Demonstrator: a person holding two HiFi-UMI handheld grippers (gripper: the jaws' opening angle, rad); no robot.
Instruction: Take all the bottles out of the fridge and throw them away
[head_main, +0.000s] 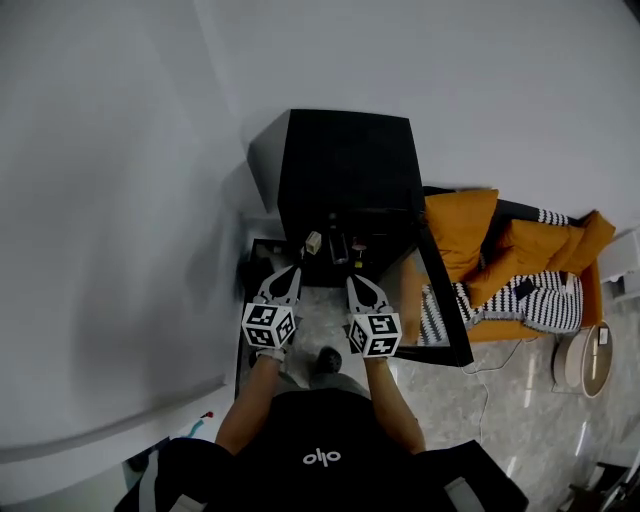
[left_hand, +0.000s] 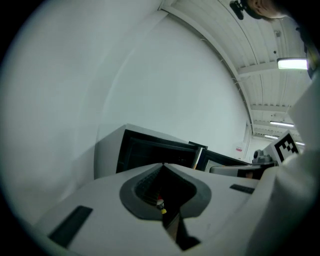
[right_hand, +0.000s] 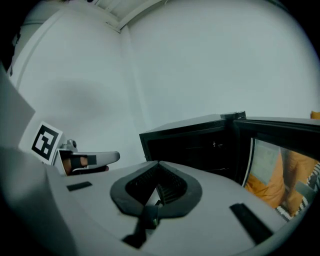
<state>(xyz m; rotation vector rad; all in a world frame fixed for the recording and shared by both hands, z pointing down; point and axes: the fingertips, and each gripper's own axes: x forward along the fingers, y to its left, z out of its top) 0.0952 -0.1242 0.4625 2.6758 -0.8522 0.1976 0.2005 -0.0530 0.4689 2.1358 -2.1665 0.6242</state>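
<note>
Collision risk first: both sets of jaws are closed with nothing gripped. They must open before any bottle can be taken, and going in closed would, I judge, just knock bottles over. Positions: left gripper (head_main: 292, 270) and right gripper (head_main: 353, 281) hang side by side just in front of the small black box-shaped fridge (head_main: 345, 160), short of its opening. The small bottles (head_main: 313, 242) stand inside near the front edge, a pale one leftmost. Count can't be told, interior too dark. The left gripper view shows a tiny white-red-yellow item (left_hand: 160, 204) through the gap beneath the closed tips. It is probably one of those bottles beyond, not something held.

Other hazards, judged:
- The glass fridge door (head_main: 440, 300) stands open on the right, close to the right gripper; a wide swing could hit it.
- The bottles sit close together, so grabbing one may tip its neighbour or roll it out onto the floor.
- Two grippers this near each other could clash in the narrow opening.
- No bin in any view, so the carry route is unknown.

Surface and room: the fridge sits on a glossy grey marble-look floor (head_main: 450, 410), in a corner of plain white wall (head_main: 120, 200). Right of the door is an orange cushioned sofa (head_main: 470, 225) with a black-and-white striped blanket (head_main: 520, 300). A round white disc-shaped object (head_main: 585, 360) lies on the floor further right, identity unclear. Ceiling strip lights (left_hand: 292, 63) show in the left gripper view.
</note>
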